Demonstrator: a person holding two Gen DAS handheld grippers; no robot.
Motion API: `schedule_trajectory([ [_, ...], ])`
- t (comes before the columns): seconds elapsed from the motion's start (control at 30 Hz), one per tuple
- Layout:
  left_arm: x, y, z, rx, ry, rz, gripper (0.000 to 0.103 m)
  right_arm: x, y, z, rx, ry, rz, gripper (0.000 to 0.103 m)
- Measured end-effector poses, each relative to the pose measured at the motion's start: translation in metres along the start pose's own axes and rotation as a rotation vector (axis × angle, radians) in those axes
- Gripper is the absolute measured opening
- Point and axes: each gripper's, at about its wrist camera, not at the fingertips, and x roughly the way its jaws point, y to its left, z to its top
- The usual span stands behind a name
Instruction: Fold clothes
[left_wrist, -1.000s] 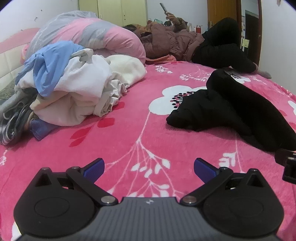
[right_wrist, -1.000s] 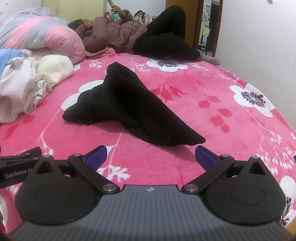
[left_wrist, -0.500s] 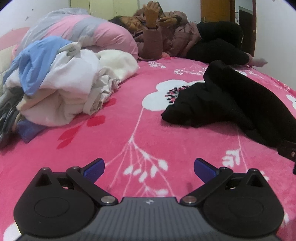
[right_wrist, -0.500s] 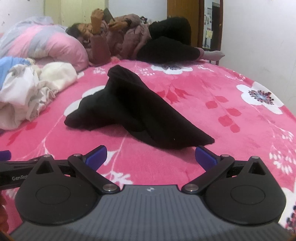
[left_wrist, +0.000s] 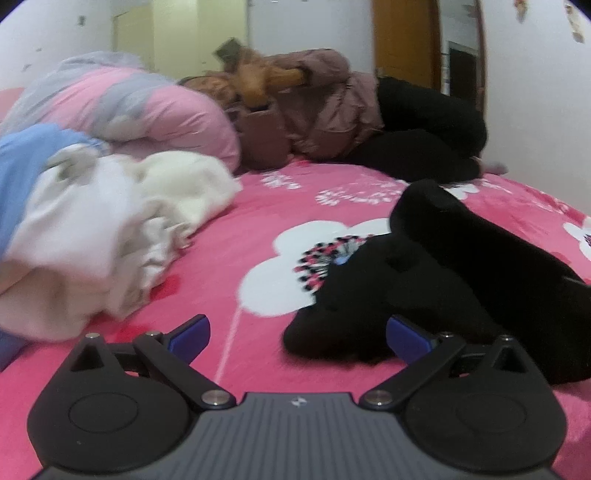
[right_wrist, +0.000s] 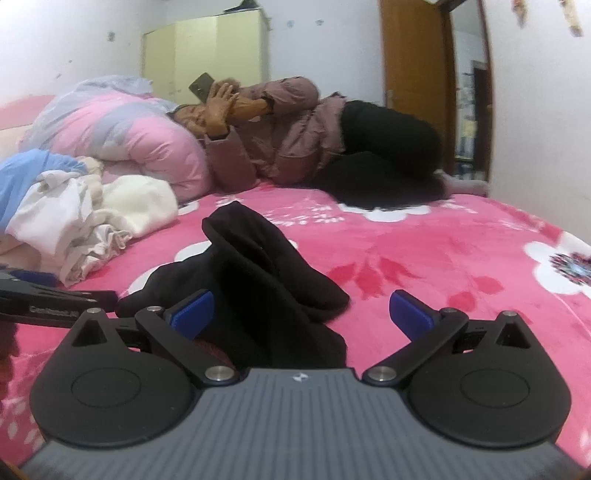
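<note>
Right wrist view: my right gripper (right_wrist: 301, 310) gapes wide over the rumpled black garment (right_wrist: 258, 273), holding nothing. My left gripper (left_wrist: 297, 334) gapes empty too, at its near edge. Closing here, I judge I could pinch several bunched layers and drag a clump.

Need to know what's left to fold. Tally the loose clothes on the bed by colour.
Black: 1, the black garment lying apart on the pink blanket
Light blue: 1, the blue garment on top of the pile
White or cream: at least 2, the white clothes, bunched so the exact count is unclear
Total: at least 4
</note>
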Motion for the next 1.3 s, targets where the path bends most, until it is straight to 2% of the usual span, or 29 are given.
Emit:
schedule_trajectory([
  [0.13, 0.028, -0.013, 0.003, 0.044, 0.022, -0.068, 0.088, 0.027, 0.004, 0.009, -0.035, 0.002, 0.078, 0.102],
  [0.2, 0.041, -0.018, 0.002, 0.067, 0.036, -0.084, 0.077, 0.043, 0.005, 0.011, -0.050, 0.015, 0.127, 0.102],
  [0.3, 0.052, -0.023, 0.002, 0.098, 0.039, -0.119, 0.064, 0.067, 0.008, 0.009, -0.070, 0.067, 0.143, 0.101],
  [0.33, 0.054, -0.024, 0.002, 0.108, 0.037, -0.129, 0.061, 0.075, 0.008, 0.007, -0.070, 0.091, 0.148, 0.097],
  [0.4, 0.059, -0.027, 0.001, 0.129, 0.033, -0.149, 0.048, 0.089, 0.009, 0.004, -0.064, 0.147, 0.157, 0.075],
  [0.43, 0.058, -0.028, 0.001, 0.137, 0.034, -0.157, 0.044, 0.093, 0.008, 0.002, -0.050, 0.174, 0.160, 0.057],
  [0.47, 0.057, -0.029, 0.000, 0.144, 0.035, -0.164, 0.034, 0.094, 0.006, 0.001, -0.024, 0.190, 0.168, 0.045],
  [0.5, 0.055, -0.030, 0.000, 0.151, 0.036, -0.171, 0.028, 0.091, 0.004, 0.000, 0.002, 0.189, 0.177, 0.040],
  [0.57, 0.051, -0.033, -0.001, 0.166, 0.041, -0.170, 0.020, 0.085, 0.001, -0.002, 0.038, 0.186, 0.186, 0.012],
  [0.6, 0.048, -0.033, 0.000, 0.167, 0.044, -0.176, 0.018, 0.081, 0.001, -0.002, 0.049, 0.184, 0.187, 0.009],
  [0.77, 0.025, -0.027, 0.000, 0.141, 0.051, -0.231, 0.015, 0.055, -0.003, 0.000, 0.115, 0.169, 0.242, 0.006],
  [0.93, -0.018, -0.022, -0.011, 0.127, 0.040, -0.280, 0.014, 0.017, -0.002, -0.001, 0.152, 0.154, 0.292, 0.006],
  [1.13, -0.074, -0.005, -0.045, 0.117, 0.040, -0.312, 0.014, -0.039, 0.007, -0.017, 0.211, 0.162, 0.369, 0.006],
  [1.3, -0.119, 0.010, -0.074, 0.106, 0.050, -0.336, 0.014, -0.085, 0.026, -0.036, 0.194, 0.182, 0.430, 0.006],
])
